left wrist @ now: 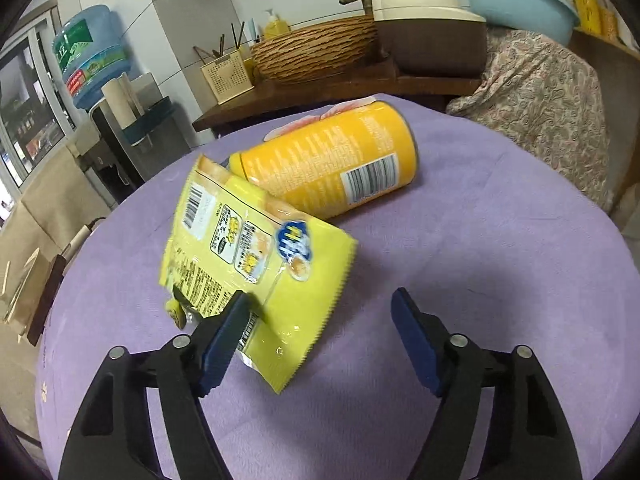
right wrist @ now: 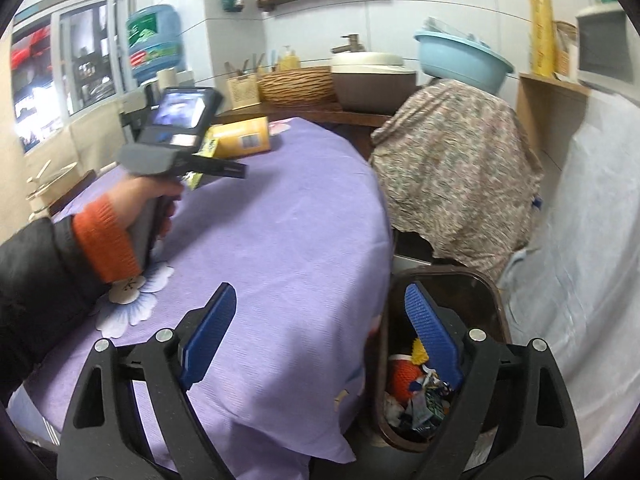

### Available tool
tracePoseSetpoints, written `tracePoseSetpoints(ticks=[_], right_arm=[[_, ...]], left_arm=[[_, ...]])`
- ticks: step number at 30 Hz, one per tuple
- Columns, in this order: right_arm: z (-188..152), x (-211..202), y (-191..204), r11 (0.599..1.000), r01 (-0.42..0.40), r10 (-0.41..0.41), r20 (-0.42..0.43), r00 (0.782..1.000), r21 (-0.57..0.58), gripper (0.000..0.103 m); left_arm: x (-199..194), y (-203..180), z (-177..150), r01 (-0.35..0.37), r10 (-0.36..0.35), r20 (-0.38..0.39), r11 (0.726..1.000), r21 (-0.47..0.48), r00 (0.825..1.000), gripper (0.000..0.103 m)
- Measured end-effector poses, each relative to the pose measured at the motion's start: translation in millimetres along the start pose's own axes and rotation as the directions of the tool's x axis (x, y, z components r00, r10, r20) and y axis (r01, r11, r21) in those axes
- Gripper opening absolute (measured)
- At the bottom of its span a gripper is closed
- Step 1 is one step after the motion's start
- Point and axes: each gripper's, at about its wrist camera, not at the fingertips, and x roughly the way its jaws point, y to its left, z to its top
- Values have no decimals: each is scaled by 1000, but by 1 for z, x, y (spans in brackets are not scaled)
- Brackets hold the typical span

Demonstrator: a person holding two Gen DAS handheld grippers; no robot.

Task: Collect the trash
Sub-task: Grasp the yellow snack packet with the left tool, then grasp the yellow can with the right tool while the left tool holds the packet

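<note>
A crumpled yellow wrapper (left wrist: pixel 256 256) lies flat, its far corner against a yellow can (left wrist: pixel 332 160) lying on its side. A brown bin (right wrist: pixel 440 360) holds scraps.

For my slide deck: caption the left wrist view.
Open left gripper reaches for a yellow snack wrapper leaning on a toppled yellow can on the purple tablecloth.

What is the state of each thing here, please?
Left gripper: open, snack bag between its fingers.
Right gripper: open, empty.
Snack bag: crumpled, leaning on the can.
Can: lying on its side.
Trash bin: open, partly filled.
Blue basin: tilted.
</note>
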Motion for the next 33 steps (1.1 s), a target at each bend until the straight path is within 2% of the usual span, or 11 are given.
tracePoseSetpoints(ticks=[2, 5, 8, 9, 10, 17, 21, 24, 27, 31, 33], right_arm=[[3, 3, 9, 1000, -15, 15, -3, 1000, -24, 86], [8, 7, 21, 998, -37, 37, 0, 999, -56, 86], [13, 9, 26, 996, -49, 50, 6, 999, -74, 86], [15, 10, 25, 995, -59, 59, 8, 998, -75, 86], [16, 11, 26, 995, -67, 67, 8, 998, -76, 86], [35, 31, 39, 972, -175, 176, -9, 984, -154, 86], [56, 60, 60, 930, -273, 264, -69, 962, -247, 86], [74, 87, 75, 905, -296, 273, -116, 955, -306, 86], [94, 115, 95, 857, -295, 249, -161, 955, -423, 86], [122, 157, 124, 712, -274, 189, -200, 961, -646, 86], [137, 177, 136, 613, -285, 174, -226, 958, -737, 86]], left_arm=[[3, 5, 3, -18, 18, -2, 1000, -4, 1000, 71], [8, 19, 4, -3, 2, -30, 999, -46, 1000, 54], [3, 31, 2, 17, -18, -13, 996, -83, 1000, 29], [-2, 38, 0, 29, -30, -5, 994, -108, 1000, 14], [-8, 43, -1, 41, -40, 7, 991, -127, 999, 11], [-74, 96, -31, 148, -110, 165, 960, -240, 980, 4], [-104, 114, -56, 192, -125, 242, 942, -275, 962, 4], [-110, 121, -65, 227, -149, 274, 933, -280, 950, 4], [-111, 129, -69, 241, -149, 306, 927, -288, 940, 4], [-114, 137, -73, 279, -177, 333, 916, -289, 926, 4], [-117, 142, -76, 279, -172, 342, 915, -293, 924, 4]])
